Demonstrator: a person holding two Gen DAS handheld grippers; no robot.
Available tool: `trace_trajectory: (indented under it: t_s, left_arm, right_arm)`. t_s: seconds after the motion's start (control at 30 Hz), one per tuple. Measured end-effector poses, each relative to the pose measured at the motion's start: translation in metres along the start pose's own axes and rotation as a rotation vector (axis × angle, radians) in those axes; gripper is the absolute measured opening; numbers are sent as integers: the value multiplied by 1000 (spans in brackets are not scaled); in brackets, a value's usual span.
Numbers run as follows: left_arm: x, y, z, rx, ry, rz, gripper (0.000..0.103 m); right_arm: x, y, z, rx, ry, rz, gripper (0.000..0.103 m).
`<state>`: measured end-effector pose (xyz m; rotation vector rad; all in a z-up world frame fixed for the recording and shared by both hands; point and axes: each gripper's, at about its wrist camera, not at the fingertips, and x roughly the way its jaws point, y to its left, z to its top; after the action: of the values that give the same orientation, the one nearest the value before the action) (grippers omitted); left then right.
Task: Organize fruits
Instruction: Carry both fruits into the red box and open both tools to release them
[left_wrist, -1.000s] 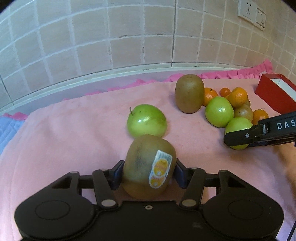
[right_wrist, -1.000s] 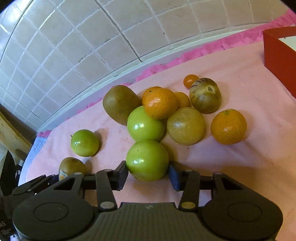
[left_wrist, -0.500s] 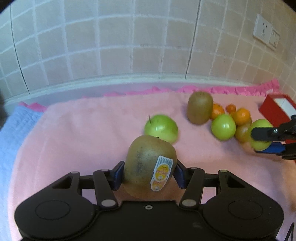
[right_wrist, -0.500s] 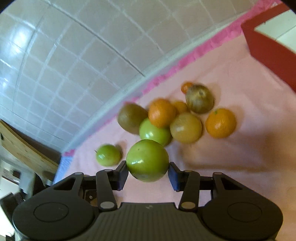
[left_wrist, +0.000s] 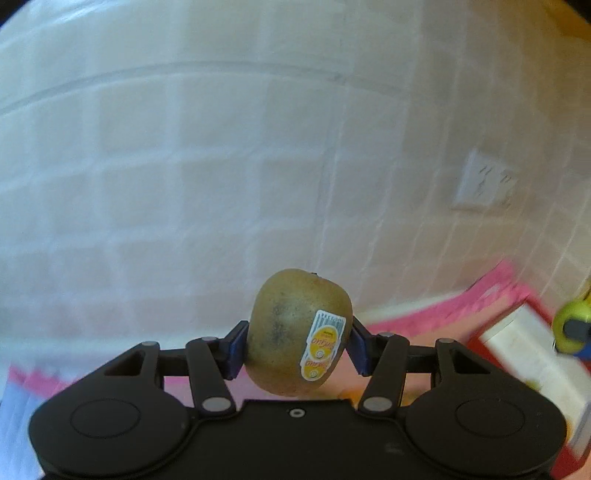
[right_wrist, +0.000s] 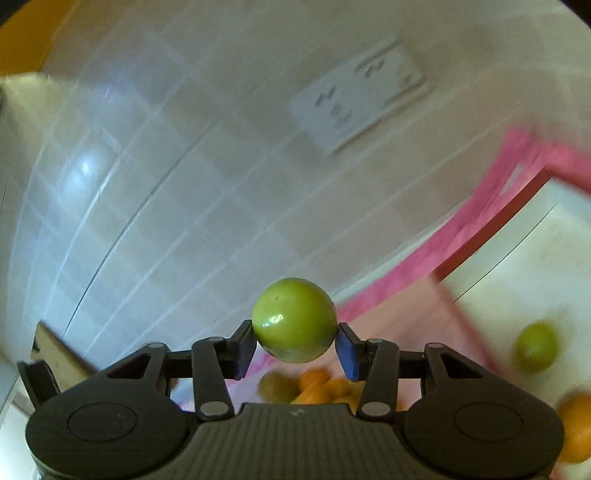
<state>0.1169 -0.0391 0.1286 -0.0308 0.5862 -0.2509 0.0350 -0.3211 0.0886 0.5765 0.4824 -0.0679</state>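
Note:
My left gripper (left_wrist: 297, 345) is shut on a brown kiwi (left_wrist: 288, 332) with a yellow sticker, held high in front of the tiled wall. My right gripper (right_wrist: 295, 341) is shut on a green apple (right_wrist: 294, 319), also lifted off the cloth. In the left wrist view that same green apple (left_wrist: 569, 325) shows at the far right edge, above the red box (left_wrist: 532, 354). In the right wrist view the red box (right_wrist: 491, 240) with a white inside holds a green fruit (right_wrist: 535, 345) and an orange (right_wrist: 576, 432). The fruit pile (right_wrist: 310, 386) lies blurred below the fingers.
A white tiled wall (left_wrist: 221, 166) fills most of both views, with a wall socket (right_wrist: 358, 96) on it. The pink cloth (right_wrist: 461, 229) runs along the wall's foot. A wooden board (right_wrist: 55, 354) shows at the left of the right wrist view.
Both grippers have risen and tipped upward with their fruit still gripped. The cloth and fruit pile have dropped to the bottom of the views; the red box's inside now shows.

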Motion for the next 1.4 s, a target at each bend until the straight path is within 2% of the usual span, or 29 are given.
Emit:
trace_trajectory:
  t_s: [0.23,0.37,0.5,0.67,0.77,1.03,1.23,1.4]
  left_arm:
    - [26,-75,38,67,-42,-156,65]
    - [46,-120,36,111,-13,-245,65]
    - [74,-170,21,167,58,-315,65]
    - [106,-210,1,181,161,-404,65]
    - [123,-231,-10,206,210,-427,65]
    - [177,-265,-32,227,374,-444,66]
    - [189,-275,-39,255,408,-433,66]
    - [195,-278,-40,251,427,-428,66]
  right_arm:
    - [-56,-46,23,53,-125,-119,49]
    - [-81,-78,26,95,-178,-185,49]
    - [-101,-109,21,136,-209,-259,49]
    - [-104,-138,10,151,-168,-349,49]
    - [-99,-149,6,148,-131,-394,49]
    - [-66,-161,-4,145,-16,-378,49]
    - [-36,-160,-14,111,84,-374,49]
    - [-24,-156,-17,84,124,-362,49]
